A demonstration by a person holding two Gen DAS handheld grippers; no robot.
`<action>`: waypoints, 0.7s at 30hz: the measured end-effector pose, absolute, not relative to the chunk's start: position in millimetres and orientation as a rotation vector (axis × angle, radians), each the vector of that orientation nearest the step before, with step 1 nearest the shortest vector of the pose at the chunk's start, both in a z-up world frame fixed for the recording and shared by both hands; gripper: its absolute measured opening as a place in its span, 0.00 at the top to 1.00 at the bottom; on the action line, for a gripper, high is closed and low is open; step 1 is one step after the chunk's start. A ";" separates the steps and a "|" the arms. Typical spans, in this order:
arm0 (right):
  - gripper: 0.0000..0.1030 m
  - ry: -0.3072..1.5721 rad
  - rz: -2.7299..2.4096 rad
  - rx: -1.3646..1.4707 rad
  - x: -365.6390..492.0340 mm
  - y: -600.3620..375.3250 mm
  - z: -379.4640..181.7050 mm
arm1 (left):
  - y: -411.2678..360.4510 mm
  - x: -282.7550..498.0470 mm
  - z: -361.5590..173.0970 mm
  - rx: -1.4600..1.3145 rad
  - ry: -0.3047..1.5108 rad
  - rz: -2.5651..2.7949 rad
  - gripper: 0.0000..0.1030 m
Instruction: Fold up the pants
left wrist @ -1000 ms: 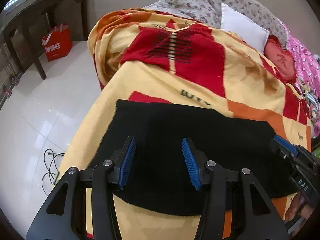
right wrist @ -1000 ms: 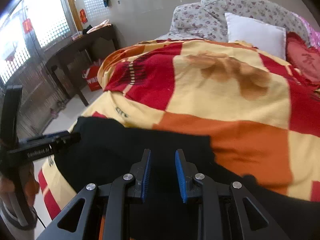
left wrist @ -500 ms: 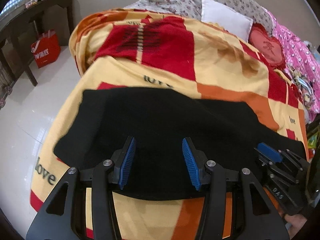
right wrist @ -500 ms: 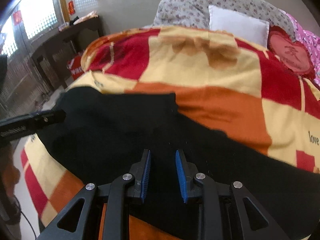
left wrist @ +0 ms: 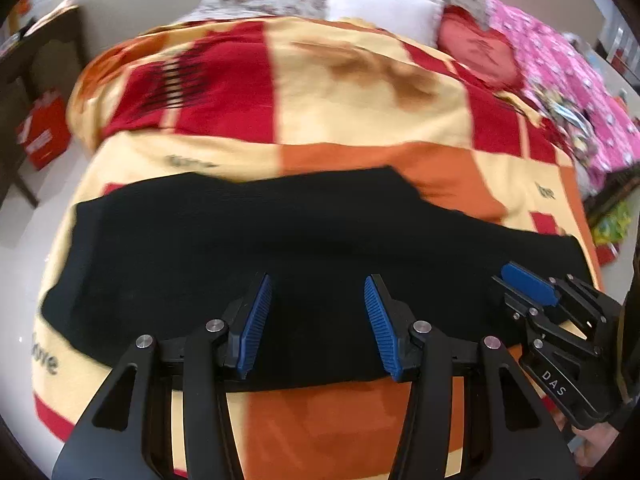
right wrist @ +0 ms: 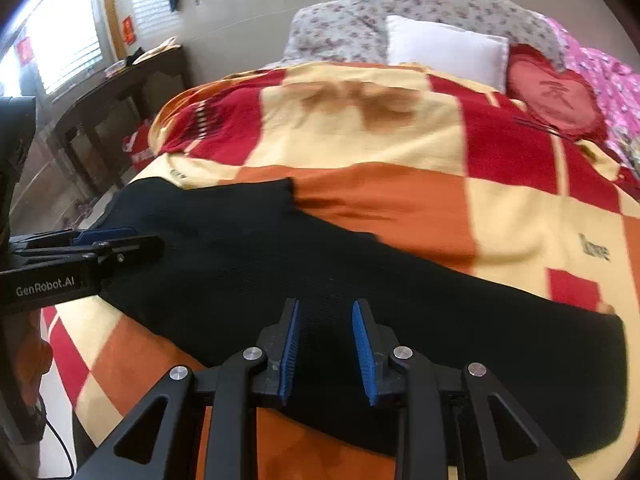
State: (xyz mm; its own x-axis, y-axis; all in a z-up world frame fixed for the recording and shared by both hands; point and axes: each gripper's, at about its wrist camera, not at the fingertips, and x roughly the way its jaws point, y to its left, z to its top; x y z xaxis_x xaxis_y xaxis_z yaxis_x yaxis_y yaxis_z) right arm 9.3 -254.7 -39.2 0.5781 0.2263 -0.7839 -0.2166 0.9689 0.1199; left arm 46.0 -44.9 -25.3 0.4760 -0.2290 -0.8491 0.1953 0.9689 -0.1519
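Black pants (left wrist: 280, 248) lie spread flat across the near end of a bed, on a checked red, orange and yellow blanket (left wrist: 360, 112). They also show in the right wrist view (right wrist: 360, 272). My left gripper (left wrist: 318, 316) is open and empty, hovering over the near edge of the pants. My right gripper (right wrist: 325, 344) is open with a narrower gap and empty, over the near edge further right. The right gripper shows at the right of the left wrist view (left wrist: 532, 288), and the left gripper at the left of the right wrist view (right wrist: 100, 240).
Pillows (right wrist: 444, 52) and a red heart cushion (right wrist: 552, 96) lie at the bed's head. A pink quilt (left wrist: 560, 64) lies on the right. A dark wooden table (right wrist: 120, 92) and a red bag (left wrist: 40, 136) stand on the white floor to the left.
Both grippers have pulled back and swung right, so more of the pants and bed shows. The right gripper's jaws have opened slightly wider. The pants lie as before.
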 end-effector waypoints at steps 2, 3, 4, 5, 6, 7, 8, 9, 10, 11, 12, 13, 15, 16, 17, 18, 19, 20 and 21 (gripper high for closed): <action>0.74 0.921 0.233 0.018 5.9 -268.5 -38.7 | -64.9 48.4 -27.6 -0.024 1.066 -0.305 0.53; 0.74 0.922 0.218 0.025 3.8 -276.7 -38.3 | -73.4 50.0 -28.4 -0.017 1.072 -0.318 0.53; 0.74 0.921 0.205 0.032 1.9 -284.3 -37.8 | -83.2 51.1 -28.5 -0.006 1.077 -0.335 0.53; 0.74 0.917 0.190 0.044 -1.7 -294.7 -36.7 | -93.7 52.3 -28.2 0.003 1.079 -0.355 0.53; 0.74 0.915 0.182 0.054 -3.9 -301.0 -36.0 | -101.9 53.7 -28.4 0.009 1.083 -0.373 0.52; 0.73 0.913 0.168 0.072 -7.8 -311.4 -35.3 | -111.3 55.8 -28.9 0.016 1.094 -0.393 0.46; 0.70 0.911 0.146 0.094 -13.3 -324.1 -34.5 | -121.7 58.0 -29.9 0.024 1.110 -0.418 0.39; 0.69 0.908 0.129 0.109 -18.2 -334.1 -33.8 | -130.8 59.0 -30.1 0.023 1.119 -0.444 0.37; 0.68 0.906 0.113 0.125 -24.1 -345.2 -33.8 | -143.5 59.8 -30.0 0.024 1.123 -0.477 0.37; 0.68 0.907 0.096 0.153 -33.4 -360.2 -34.2 | -152.5 59.8 -29.9 0.036 1.128 -0.496 0.37; 0.68 0.909 0.088 0.172 -39.2 -369.2 -34.7 | -166.3 60.1 -29.6 0.059 1.134 -0.522 0.37; 0.67 0.912 0.075 0.197 -48.1 -382.0 -35.6 | -177.9 60.2 -28.7 0.075 1.135 -0.549 0.37; 0.66 0.914 0.046 0.235 -66.2 -405.5 -37.0 | -202.2 61.1 -27.4 0.098 1.134 -0.610 0.36; 0.66 0.917 0.032 0.248 -73.1 -413.9 -37.9 | -216.4 62.5 -27.7 0.111 1.137 -0.641 0.36; 0.65 0.924 0.012 0.269 -81.7 -426.1 -39.6 | -228.6 64.0 -28.3 0.124 1.142 -0.666 0.36; 0.64 0.927 0.005 0.285 -86.5 -432.9 -40.7 | -239.1 66.0 -28.9 0.137 1.145 -0.686 0.36; 0.63 0.931 0.002 0.307 -90.7 -440.3 -42.4 | -250.1 67.8 -29.0 0.147 1.145 -0.706 0.36; 0.63 0.933 -0.002 0.339 -94.6 -449.1 -45.5 | -264.8 70.9 -28.8 0.153 1.145 -0.736 0.36; 0.62 0.934 -0.003 0.357 -96.0 -453.4 -47.8 | -274.0 73.1 -28.6 0.154 1.150 -0.755 0.36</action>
